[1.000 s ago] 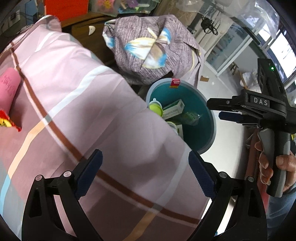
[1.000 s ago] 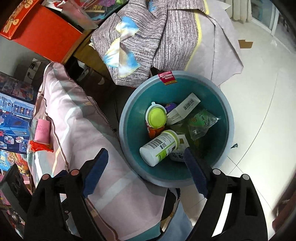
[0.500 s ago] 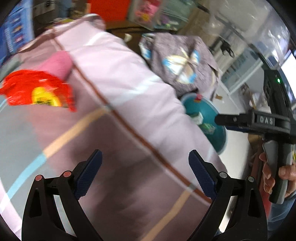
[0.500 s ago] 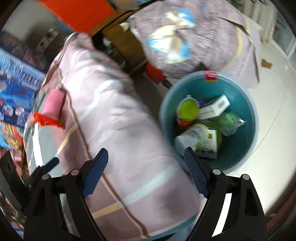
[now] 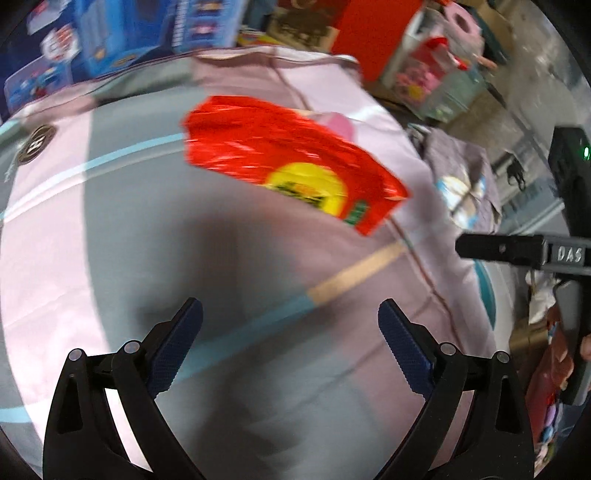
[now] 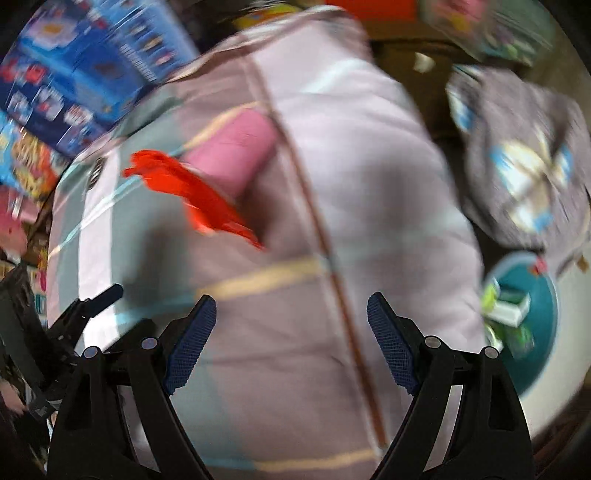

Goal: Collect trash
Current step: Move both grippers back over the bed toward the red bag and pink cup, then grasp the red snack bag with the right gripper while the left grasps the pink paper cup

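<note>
A red snack wrapper (image 5: 291, 162) with a yellow patch lies on the pink striped bedcover (image 5: 229, 258), with a pink packet (image 5: 338, 123) just behind it. My left gripper (image 5: 290, 319) hangs open over the cover, short of the wrapper, nothing between its fingers. In the right wrist view the wrapper (image 6: 192, 195) and pink packet (image 6: 232, 151) lie ahead and to the left of my right gripper (image 6: 291, 314), which is open and empty. The teal trash bin (image 6: 532, 325), holding several pieces of trash, sits at the right edge below the bed.
A grey patterned cloth bundle (image 6: 528, 155) lies beyond the bed at the right. Blue toy boxes (image 5: 129, 33) and a red box (image 5: 373, 33) stand behind the bed. The other gripper's black body (image 5: 546, 251) shows at the right of the left wrist view.
Both grippers have swung left from the teal bin across the bedcover. The red wrapper has grown large in the left wrist view; the bin has slid to the right edge. Both stay open.
</note>
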A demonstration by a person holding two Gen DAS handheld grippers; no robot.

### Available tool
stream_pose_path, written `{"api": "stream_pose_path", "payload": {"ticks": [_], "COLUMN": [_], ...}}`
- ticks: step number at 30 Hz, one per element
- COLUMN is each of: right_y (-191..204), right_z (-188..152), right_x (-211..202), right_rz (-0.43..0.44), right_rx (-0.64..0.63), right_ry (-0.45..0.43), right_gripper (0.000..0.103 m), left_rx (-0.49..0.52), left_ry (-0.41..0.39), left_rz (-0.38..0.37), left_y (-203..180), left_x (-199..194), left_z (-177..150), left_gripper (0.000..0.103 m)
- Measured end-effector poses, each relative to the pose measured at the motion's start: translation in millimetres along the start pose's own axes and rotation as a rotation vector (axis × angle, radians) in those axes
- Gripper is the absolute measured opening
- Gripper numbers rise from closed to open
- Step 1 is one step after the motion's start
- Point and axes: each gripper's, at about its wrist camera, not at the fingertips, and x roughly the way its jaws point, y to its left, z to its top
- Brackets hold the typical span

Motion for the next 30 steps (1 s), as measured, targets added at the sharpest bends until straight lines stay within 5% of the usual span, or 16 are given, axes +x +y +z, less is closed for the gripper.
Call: {"api": "stream_pose_path", "payload": {"ticks": [10, 19, 22, 23, 26, 30], "right_y": [66, 84, 86, 86, 88, 93], "right_z": [52, 52, 48, 46, 41, 43], "right_x": [43, 73, 84, 88, 91, 67], "right_rz": [-0.016, -0.032, -0.031, -0.034, -0.030, 0.021], "right_rx": [-0.106, -0.146, -0.154, -0.154, -0.163, -0.162], "right_ry": [0.010, 0.070, 0.098, 0.109, 0.108, 0.046], "right_gripper": [0.080, 0.079, 0.050, 0.033, 0.010, 0.004], "left_rx": [-0.046, -0.092, -0.094, -0.092, -0.088, -0.078], "left_ry": [-0.001, 0.005, 0.013, 0.014, 0.015, 0.012], "left_rz": [0.035, 0.029, 0.030, 0.031, 0.033, 0.034], "left_y": [56, 81, 81, 81, 79, 73], "left_x": [-2, 1, 5, 5, 6, 6], "left_z": [6, 6, 7, 7, 7, 11], "left_gripper": [0.096, 0.096, 0.096, 0.096, 0.096, 0.096]}}
